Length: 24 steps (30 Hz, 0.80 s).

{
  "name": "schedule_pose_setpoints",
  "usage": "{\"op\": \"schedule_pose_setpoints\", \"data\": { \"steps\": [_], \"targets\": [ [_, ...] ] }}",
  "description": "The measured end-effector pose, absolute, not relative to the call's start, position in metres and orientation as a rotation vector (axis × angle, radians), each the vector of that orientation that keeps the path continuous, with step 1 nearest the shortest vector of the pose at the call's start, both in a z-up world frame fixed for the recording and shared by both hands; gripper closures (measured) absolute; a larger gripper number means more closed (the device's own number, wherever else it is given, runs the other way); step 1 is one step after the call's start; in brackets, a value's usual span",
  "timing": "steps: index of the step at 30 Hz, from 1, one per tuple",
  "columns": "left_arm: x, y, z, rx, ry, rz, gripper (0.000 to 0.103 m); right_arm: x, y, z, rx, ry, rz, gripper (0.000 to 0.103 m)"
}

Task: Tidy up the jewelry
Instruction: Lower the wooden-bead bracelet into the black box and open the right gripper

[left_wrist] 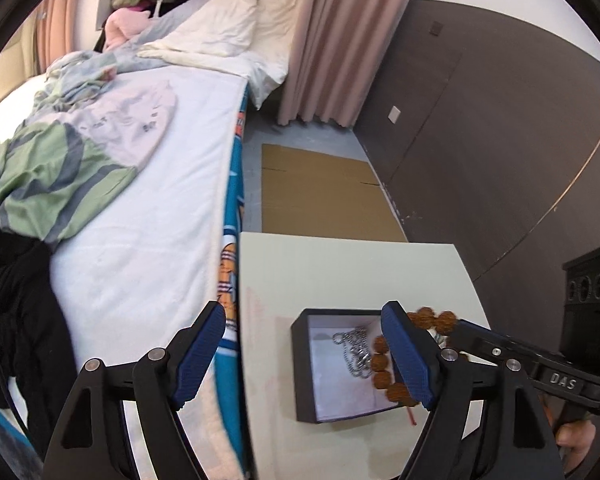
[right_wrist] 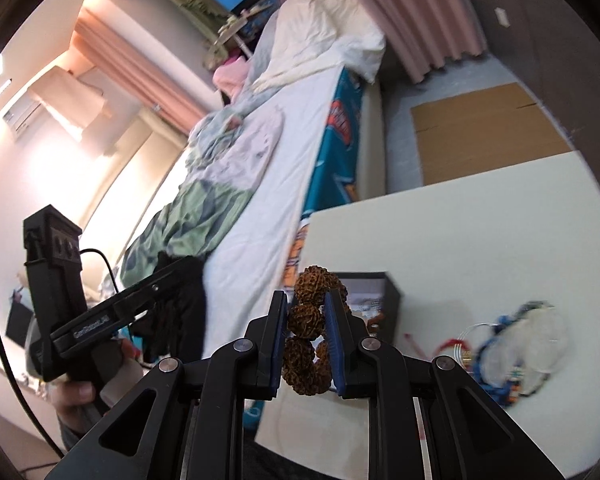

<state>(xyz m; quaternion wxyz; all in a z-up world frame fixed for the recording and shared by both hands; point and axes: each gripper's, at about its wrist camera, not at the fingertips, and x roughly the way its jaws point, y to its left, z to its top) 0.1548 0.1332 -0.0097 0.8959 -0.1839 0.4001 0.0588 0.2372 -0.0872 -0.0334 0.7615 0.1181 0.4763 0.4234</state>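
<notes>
Bedroom, white table (left_wrist: 340, 272) beside the bed (left_wrist: 148, 220). I had the left gripper (left_wrist: 304, 354) spread wide, empty, the black box (left_wrist: 300, 364) with a silver chain (left_wrist: 356, 350) between its fingers. My right gripper (right_wrist: 306, 338) pinched the brown bead bracelet (right_wrist: 304, 320) over the box.

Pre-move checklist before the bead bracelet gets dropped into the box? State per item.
1. Right gripper shut on the brown bead bracelet: ok, pads press the beads.
2. Left gripper clear of the bracelet: ok, jaws wide apart with nothing between them.
3. Black box open and upright on the table: ok.
4. Bracelet over the box: ok, its lower beads hang at the right side of the box interior in the left wrist view.
5. Room inside the box: ok, only a silver chain lies there.
6. Remaining jewelry pile undisturbed: cannot tell, it is blurred.
</notes>
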Motion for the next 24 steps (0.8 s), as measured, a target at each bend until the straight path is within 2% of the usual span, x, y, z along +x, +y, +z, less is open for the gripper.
{"op": "schedule_pose_setpoints", "data": {
  "steps": [5,7,9,10,12,18,22,24],
  "targets": [
    [0.148,0.14,-0.011,-0.389,0.823,0.132,0.022,0.248,-0.072,-0.058,0.188,1.106,0.838,0.081],
    [0.148,0.138,-0.011,-0.39,0.823,0.123,0.022,0.253,-0.078,-0.066,0.183,1.144,0.803,0.067],
    [0.149,0.135,-0.011,-0.383,0.824,0.111,0.022,0.252,-0.091,-0.063,0.196,1.123,0.786,0.059],
    [0.15,0.134,-0.012,-0.382,0.824,0.107,0.022,0.251,-0.099,-0.059,0.203,1.107,0.778,0.048],
    [0.154,0.128,-0.013,-0.38,0.829,0.094,0.022,0.25,-0.117,-0.052,0.223,1.075,0.748,0.033],
    [0.166,0.102,-0.014,-0.351,0.836,0.036,0.022,0.247,-0.167,-0.038,0.248,1.035,0.669,0.032],
    [0.175,0.078,-0.014,-0.327,0.842,-0.009,0.022,0.246,-0.198,-0.033,0.274,1.022,0.623,0.023],
    [0.18,0.065,-0.015,-0.312,0.85,-0.036,0.022,0.246,-0.211,-0.033,0.286,1.018,0.602,0.023]
  ]
}}
